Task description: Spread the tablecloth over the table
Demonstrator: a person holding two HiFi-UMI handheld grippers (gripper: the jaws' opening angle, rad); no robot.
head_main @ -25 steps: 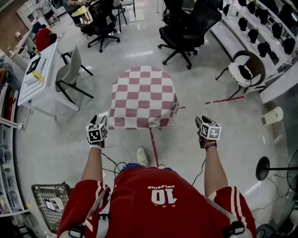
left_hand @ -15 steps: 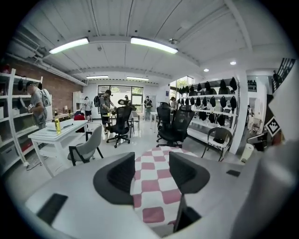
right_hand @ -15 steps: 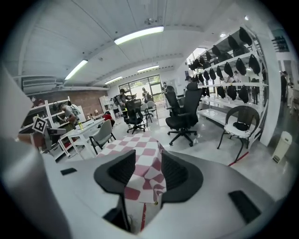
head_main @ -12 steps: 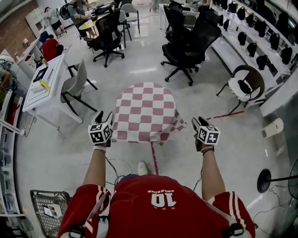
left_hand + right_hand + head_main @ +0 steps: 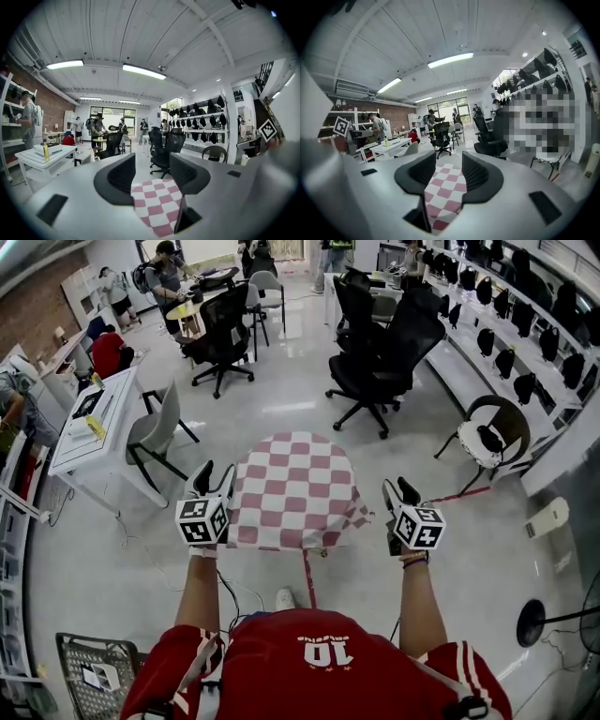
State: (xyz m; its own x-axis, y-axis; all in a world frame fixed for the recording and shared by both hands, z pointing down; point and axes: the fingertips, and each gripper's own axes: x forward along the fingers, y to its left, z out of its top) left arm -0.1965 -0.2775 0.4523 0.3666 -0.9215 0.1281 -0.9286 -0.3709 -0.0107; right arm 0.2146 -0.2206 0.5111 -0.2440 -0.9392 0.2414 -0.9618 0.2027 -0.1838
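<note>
A red-and-white checked tablecloth (image 5: 293,491) covers a small table in the middle of the floor, and its near right corner flares out. My left gripper (image 5: 216,479) is open beside the cloth's near left edge. My right gripper (image 5: 397,491) is open just off the near right corner. Neither holds the cloth. In the left gripper view the jaws (image 5: 152,176) stand apart with the cloth (image 5: 157,206) showing through the gap. The right gripper view shows the same: jaws (image 5: 443,173) apart and the cloth (image 5: 440,197) beyond them.
Black office chairs (image 5: 375,352) stand behind the table. A white desk (image 5: 94,423) and a grey chair (image 5: 159,432) are at the left. A red tape line (image 5: 307,573) and cables run across the floor near my feet. A wire basket (image 5: 94,667) sits at the bottom left.
Both grippers have moved forward from short of the table to flank its near edge. The cloth's near right corner now sticks out further.
</note>
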